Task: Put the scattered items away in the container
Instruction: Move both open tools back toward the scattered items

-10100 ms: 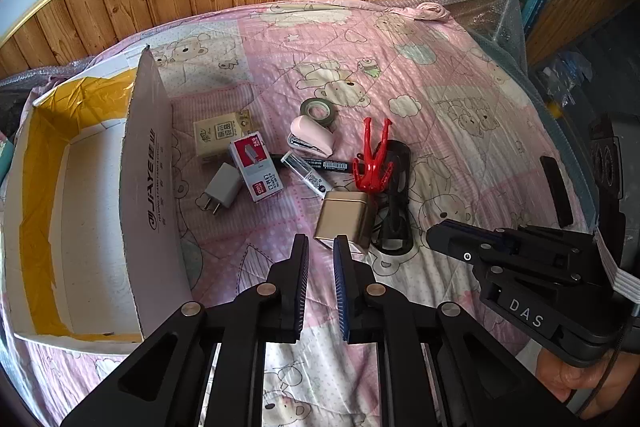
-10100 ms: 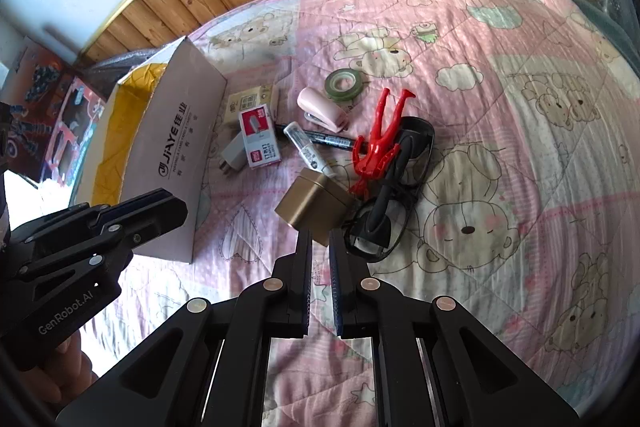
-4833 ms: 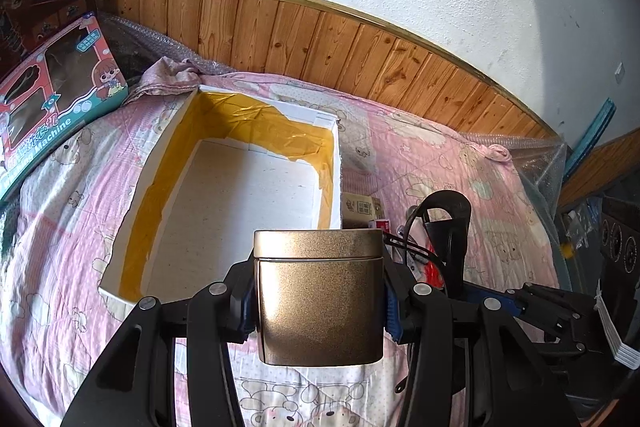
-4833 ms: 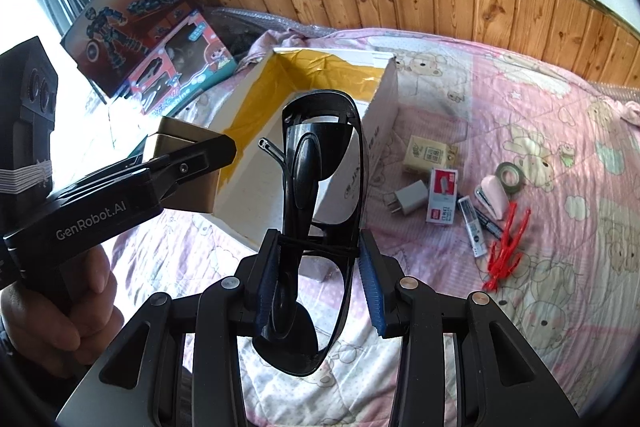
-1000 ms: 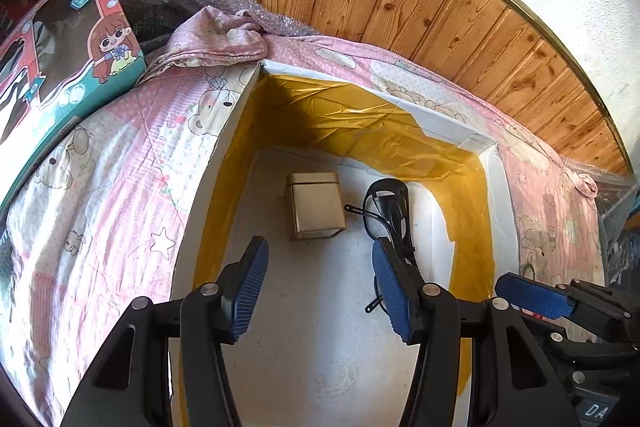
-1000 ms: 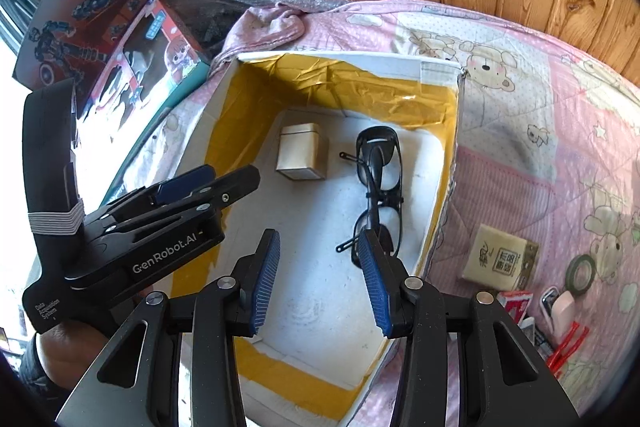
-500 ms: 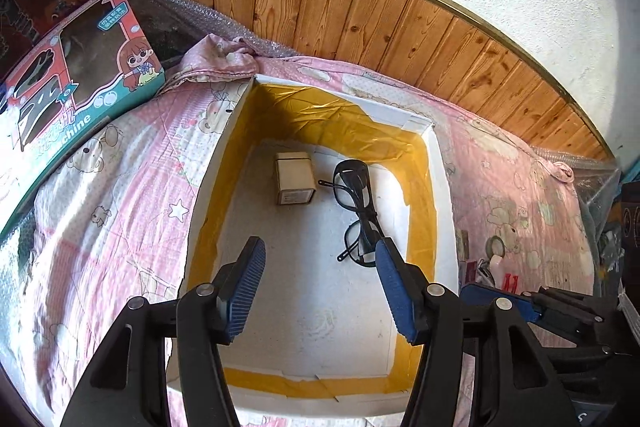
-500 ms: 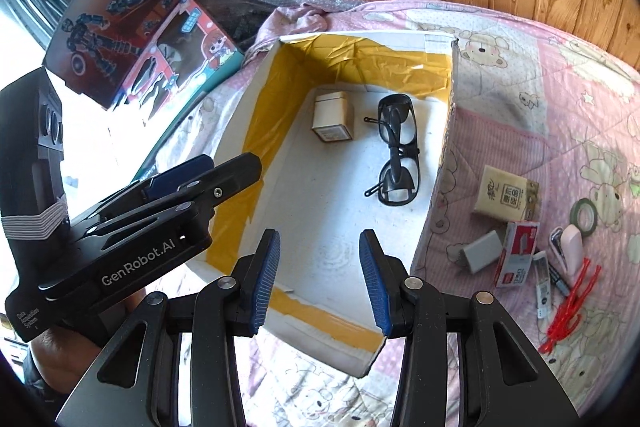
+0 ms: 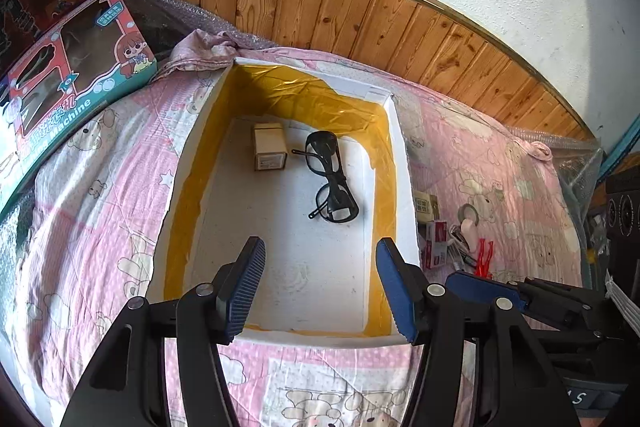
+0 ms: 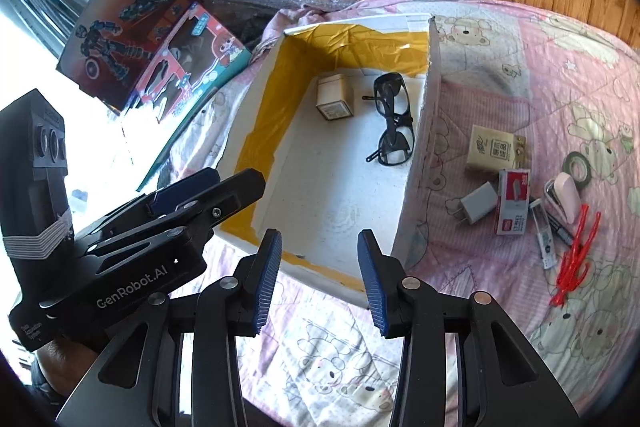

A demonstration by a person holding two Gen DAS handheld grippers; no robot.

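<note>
On the pink quilt (image 10: 500, 39), the scattered items, among them a grey charger (image 10: 478, 203), are seen right of the white box (image 10: 420, 147), nearer the right gripper (image 10: 318, 281); both it and the left gripper (image 9: 320, 289) are held spread wide and empty.

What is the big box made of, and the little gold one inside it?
The big box looks like white cardboard: thin, matte walls, lined inside with shiny, wrinkled yellow tape. The little gold box looks like metal, probably tin: smooth sides with a dull golden sheen.
</note>
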